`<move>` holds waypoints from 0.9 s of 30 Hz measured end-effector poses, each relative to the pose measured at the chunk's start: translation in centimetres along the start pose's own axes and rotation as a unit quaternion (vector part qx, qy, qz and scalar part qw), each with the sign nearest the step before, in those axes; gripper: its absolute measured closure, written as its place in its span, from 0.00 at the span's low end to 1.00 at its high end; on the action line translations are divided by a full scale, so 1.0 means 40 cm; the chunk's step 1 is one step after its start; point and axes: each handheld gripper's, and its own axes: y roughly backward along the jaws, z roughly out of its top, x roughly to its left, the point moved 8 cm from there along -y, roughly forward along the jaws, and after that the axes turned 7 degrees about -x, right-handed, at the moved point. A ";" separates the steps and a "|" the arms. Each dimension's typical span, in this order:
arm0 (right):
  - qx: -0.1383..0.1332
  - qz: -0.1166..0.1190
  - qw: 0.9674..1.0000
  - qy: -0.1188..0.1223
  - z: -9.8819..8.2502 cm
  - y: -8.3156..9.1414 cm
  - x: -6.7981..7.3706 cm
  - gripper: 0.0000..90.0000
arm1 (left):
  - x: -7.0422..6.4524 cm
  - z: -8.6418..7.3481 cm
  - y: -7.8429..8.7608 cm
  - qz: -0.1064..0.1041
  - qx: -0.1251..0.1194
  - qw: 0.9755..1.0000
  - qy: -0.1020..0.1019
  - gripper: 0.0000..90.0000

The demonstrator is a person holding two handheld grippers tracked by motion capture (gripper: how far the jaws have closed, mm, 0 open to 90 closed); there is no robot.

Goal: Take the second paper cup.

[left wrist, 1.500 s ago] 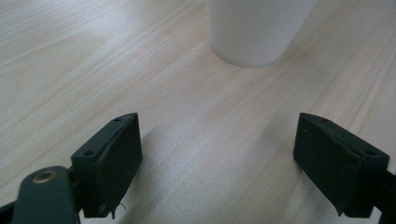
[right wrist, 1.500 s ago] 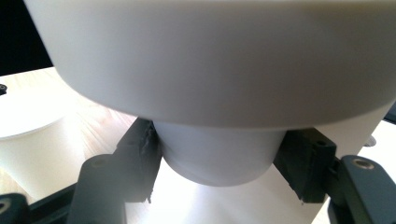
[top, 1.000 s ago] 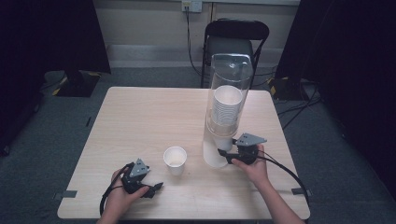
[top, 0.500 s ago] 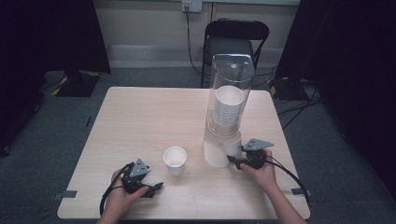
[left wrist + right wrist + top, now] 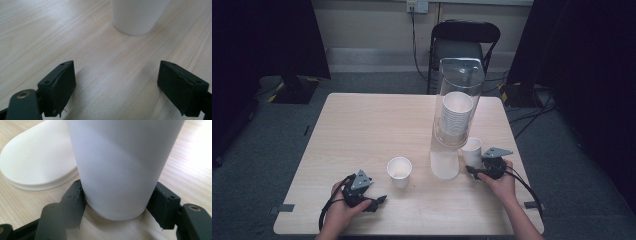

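A clear tube dispenser (image 5: 453, 107) holds a stack of white paper cups and stands on a white base (image 5: 445, 164) at the table's right. Just right of that base, my right gripper (image 5: 473, 169) is shut on a white paper cup (image 5: 471, 150). In the right gripper view the jaws press both sides of the upright cup (image 5: 120, 162) near its bottom, low over the wood, with the base (image 5: 37, 162) behind. A second paper cup (image 5: 399, 171) stands alone at mid-table. My left gripper (image 5: 379, 201) lies open near the front left, its jaws wide apart (image 5: 116, 85) and pointing at that cup (image 5: 137, 15).
The light wooden table (image 5: 362, 125) has open room across its left and far half. A black folding chair (image 5: 464, 47) stands behind the far edge. Cables trail from both grippers toward the front edge.
My right gripper has drawn a cup away from the foot of the dispenser and carried it to the right. The left gripper and the middle cup have stayed still.
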 end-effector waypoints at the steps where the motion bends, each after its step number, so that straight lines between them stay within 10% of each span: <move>1: 0.000 0.000 1.000 0.000 0.000 0.000 0.000 0.39 | 0.000 0.000 0.000 0.000 0.000 1.000 0.000 0.16; 27: 0.011 -0.005 1.000 -0.003 -0.036 0.046 -0.009 0.21 | 0.000 0.000 0.000 0.000 0.000 1.000 0.000 0.16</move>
